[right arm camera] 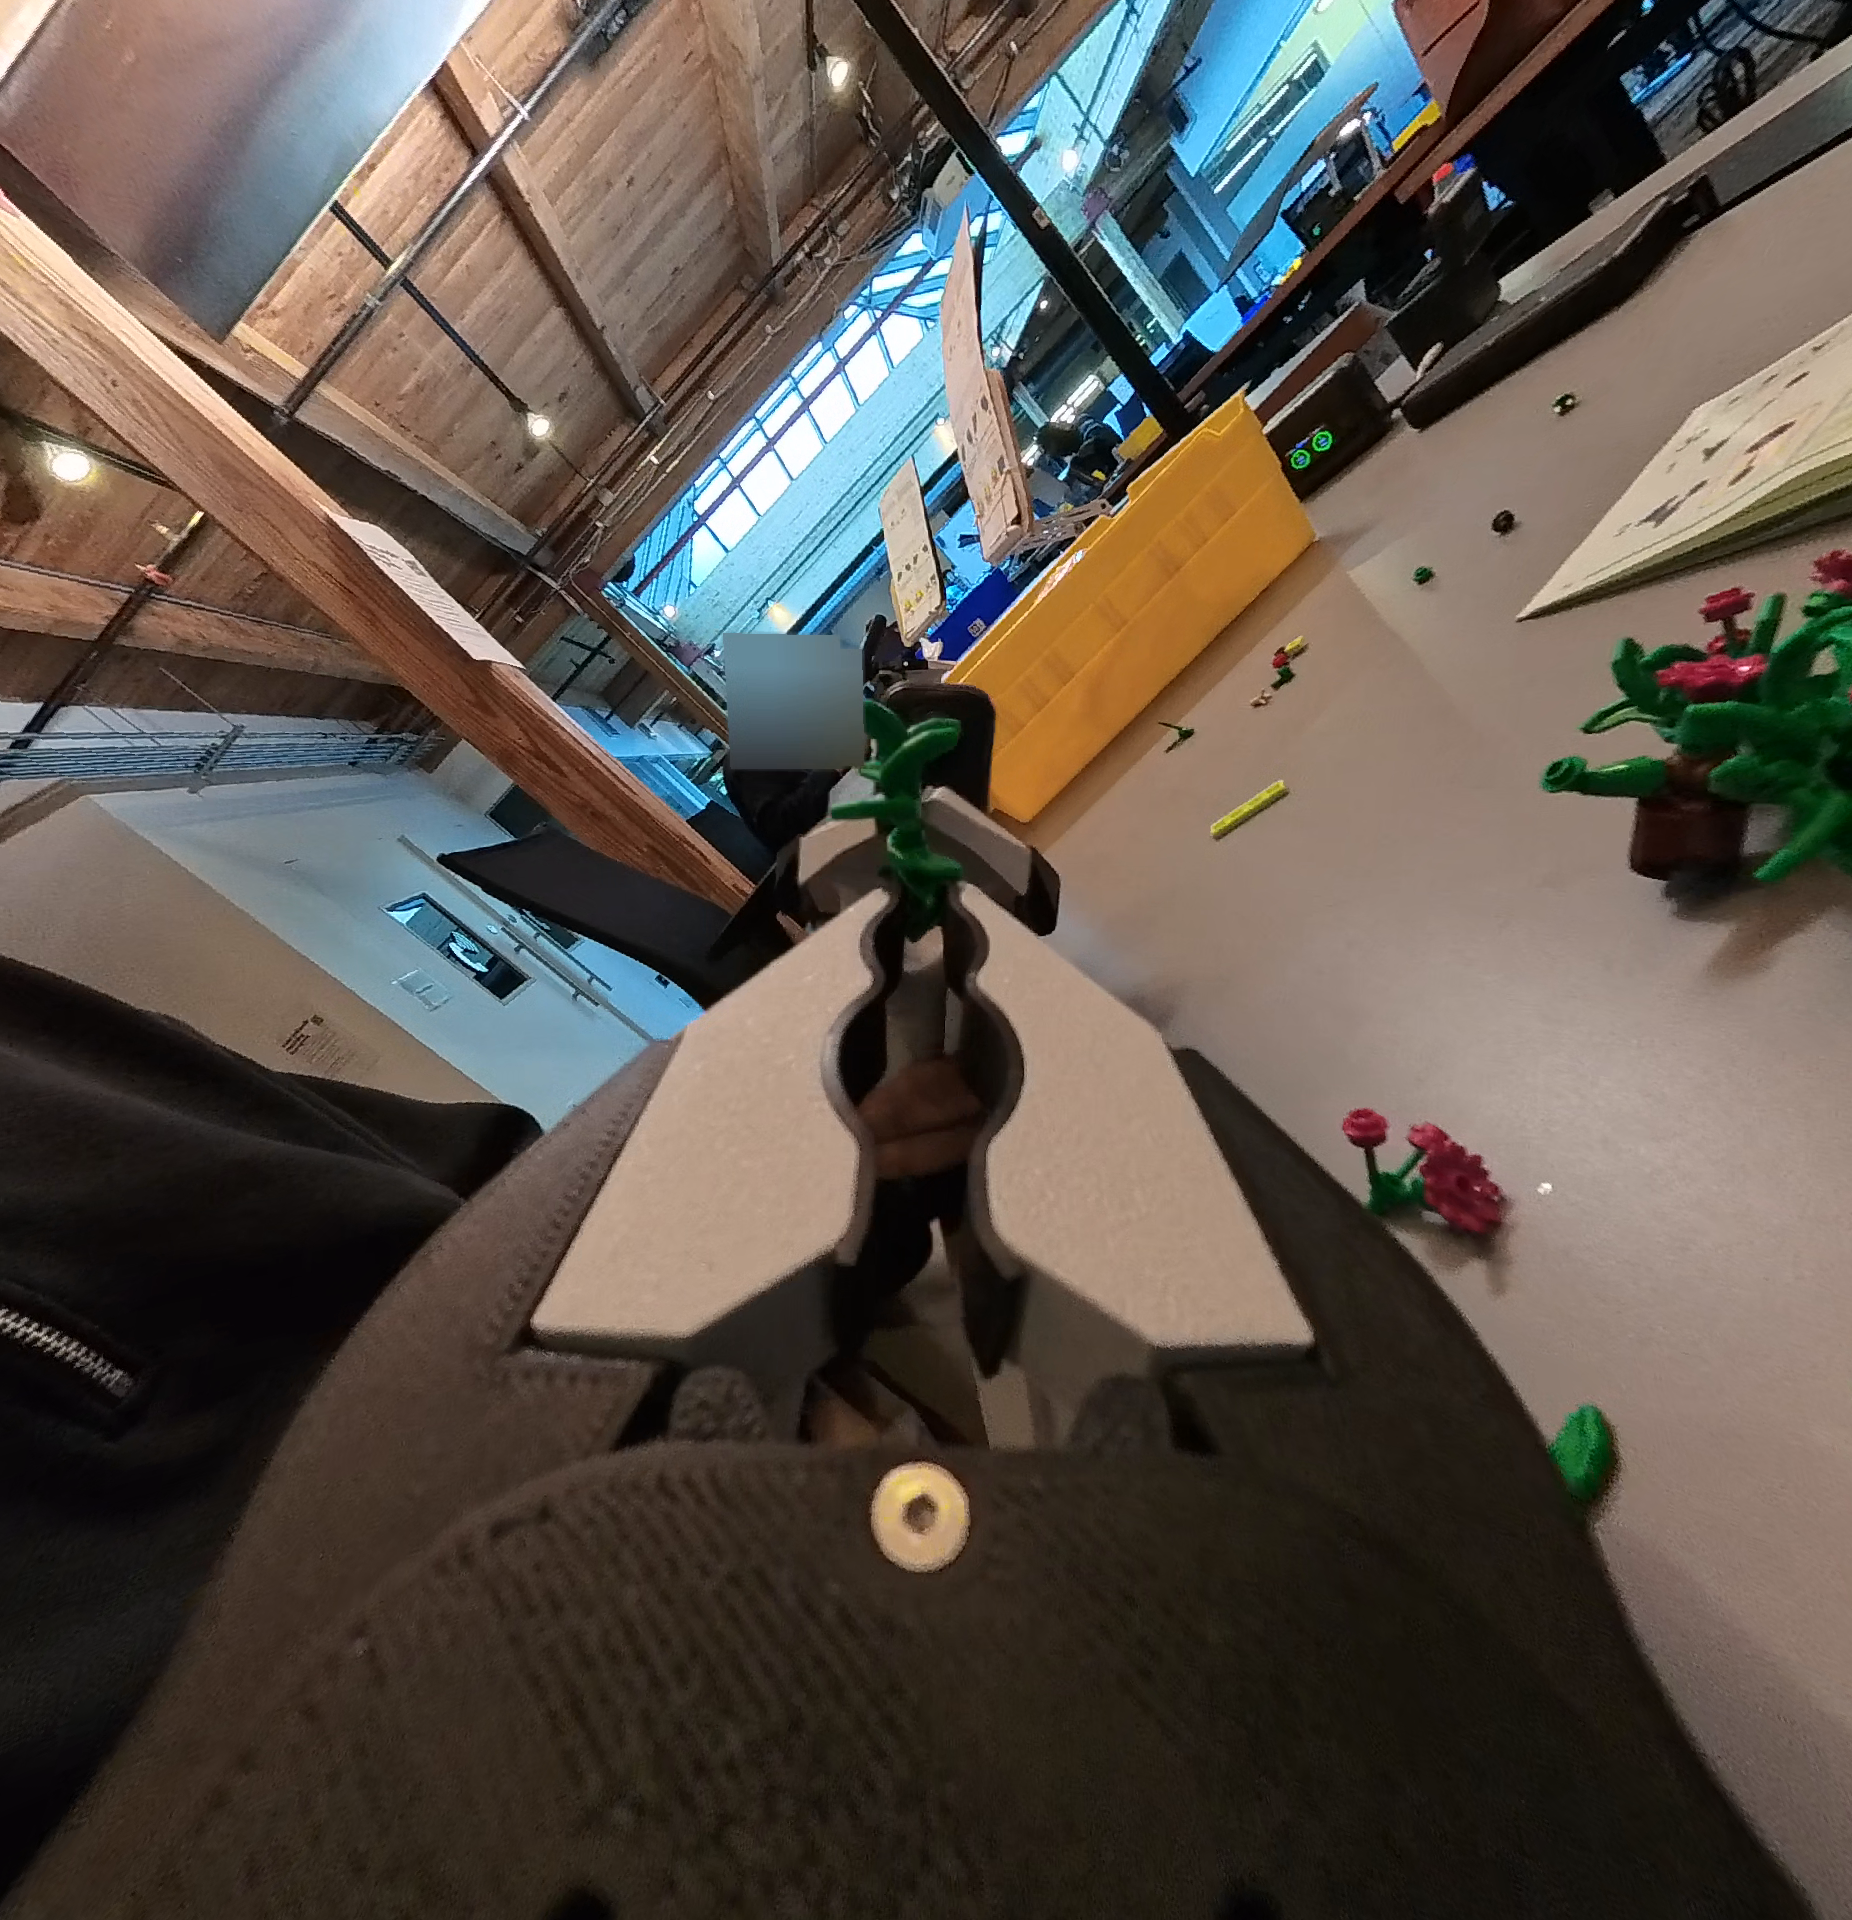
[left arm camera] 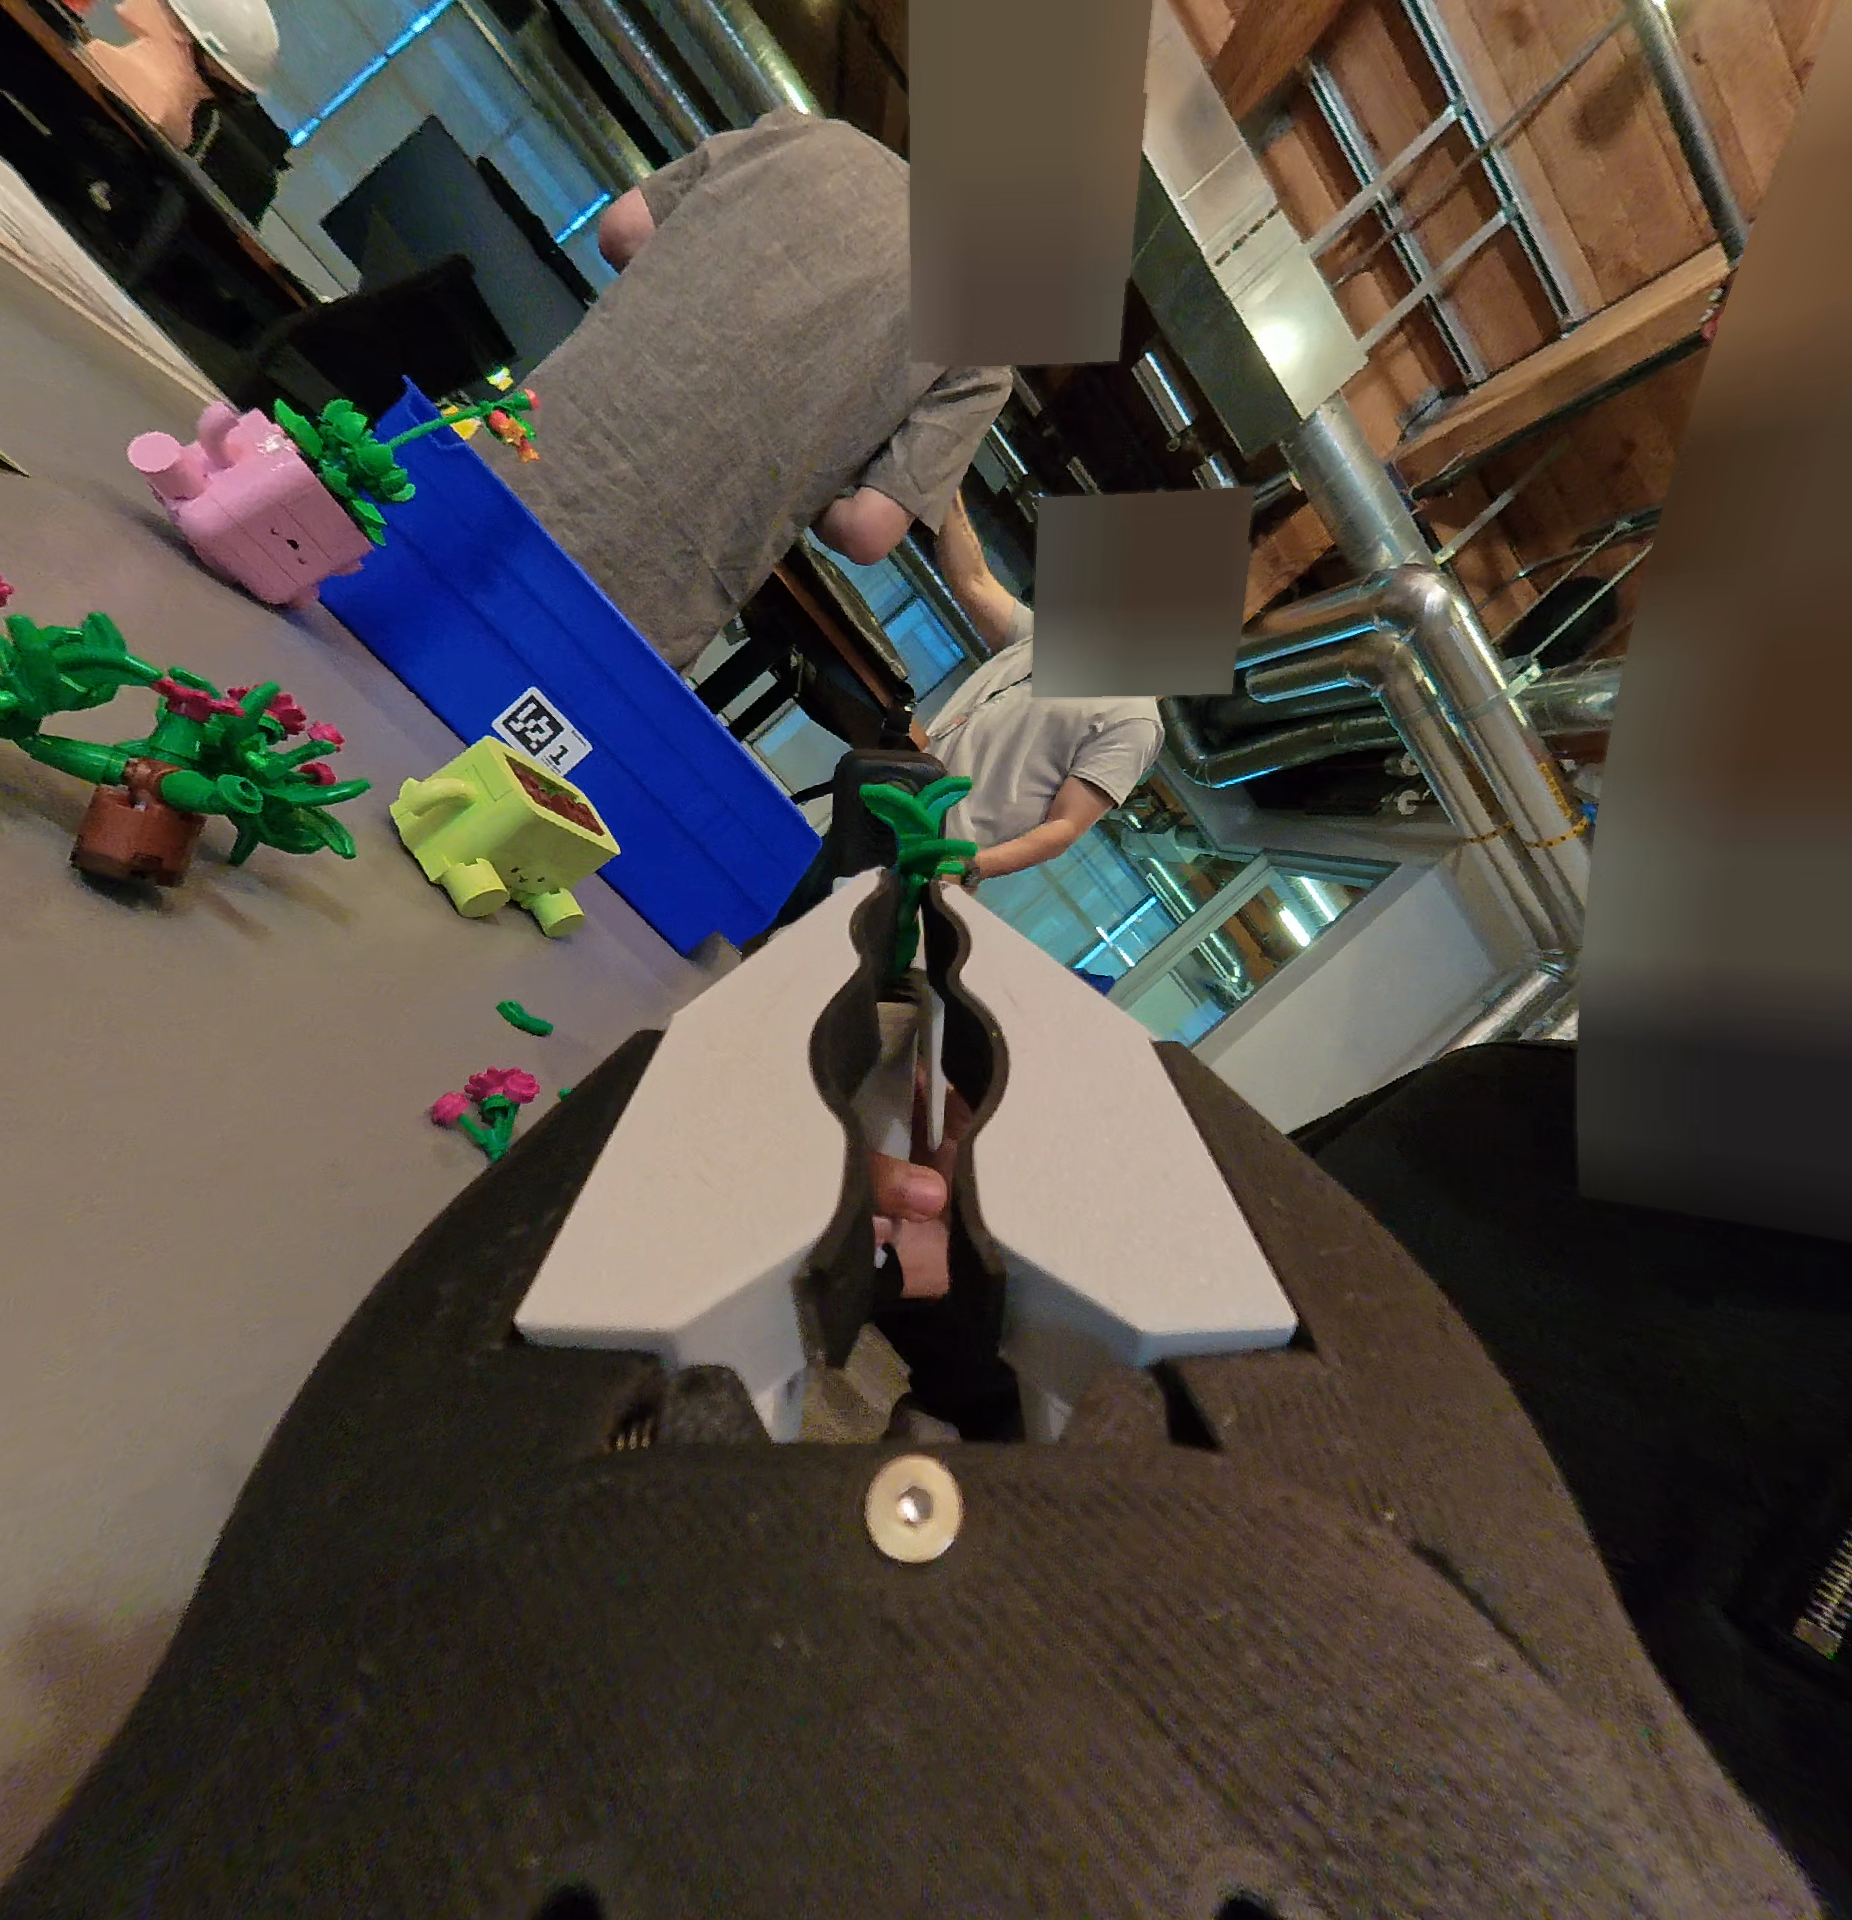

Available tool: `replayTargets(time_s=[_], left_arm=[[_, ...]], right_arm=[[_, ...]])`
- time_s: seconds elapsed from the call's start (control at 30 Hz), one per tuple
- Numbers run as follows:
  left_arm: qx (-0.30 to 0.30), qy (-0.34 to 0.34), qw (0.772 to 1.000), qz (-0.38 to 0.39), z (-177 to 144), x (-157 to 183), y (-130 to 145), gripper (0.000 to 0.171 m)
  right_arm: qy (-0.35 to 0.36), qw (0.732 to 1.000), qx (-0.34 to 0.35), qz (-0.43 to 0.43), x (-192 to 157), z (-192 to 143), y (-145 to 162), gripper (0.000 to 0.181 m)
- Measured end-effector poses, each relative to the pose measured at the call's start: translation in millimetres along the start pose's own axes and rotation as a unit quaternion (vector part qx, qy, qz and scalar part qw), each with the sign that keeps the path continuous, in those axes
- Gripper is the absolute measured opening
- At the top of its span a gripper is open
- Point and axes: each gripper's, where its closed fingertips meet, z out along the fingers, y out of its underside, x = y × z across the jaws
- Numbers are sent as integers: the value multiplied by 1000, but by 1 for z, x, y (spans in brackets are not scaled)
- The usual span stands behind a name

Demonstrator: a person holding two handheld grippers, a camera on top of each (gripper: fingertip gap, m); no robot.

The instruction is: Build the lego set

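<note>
My left gripper [left arm camera: 914, 899] is shut on a green leafy stem [left arm camera: 917, 831] and holds it up off the table. My right gripper [right arm camera: 917, 904] is shut on a green leafy stem [right arm camera: 901, 800] too. The two grippers face each other tip to tip, and the left one's grey fingers [right arm camera: 989, 847] show just behind the stem in the right wrist view. I cannot tell whether it is one stem or two joined pieces. A built plant with pink flowers in a brown pot [left arm camera: 174, 769] stands on the table, also in the right wrist view [right arm camera: 1753, 727].
A lime planter [left arm camera: 506, 821], a pink planter [left arm camera: 247, 499] and a blue bin [left arm camera: 548, 665] are on the table. So are a yellow bin [right arm camera: 1130, 603], a booklet [right arm camera: 1753, 457], a pink flower sprig [right arm camera: 1431, 1179], a lime bar [right arm camera: 1249, 808] and a loose green leaf [right arm camera: 1582, 1449]. People stand behind. My left and right fingertips are right by each other. The lime planter [left arm camera: 506, 821] lies around 15 cm away from my right fingertips.
</note>
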Motion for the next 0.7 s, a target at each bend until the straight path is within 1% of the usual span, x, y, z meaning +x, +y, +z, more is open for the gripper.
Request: replayTargets(time_s=[0.37,0.7], left_arm=[[-4,-18,1000,16,1,-2,1,0],[-7,-98,990,106,-2,-9,2,1]], right_arm=[[10,1000,-5,16,4,1,2,4],[34,999,-10,27,10,2,5,4]])
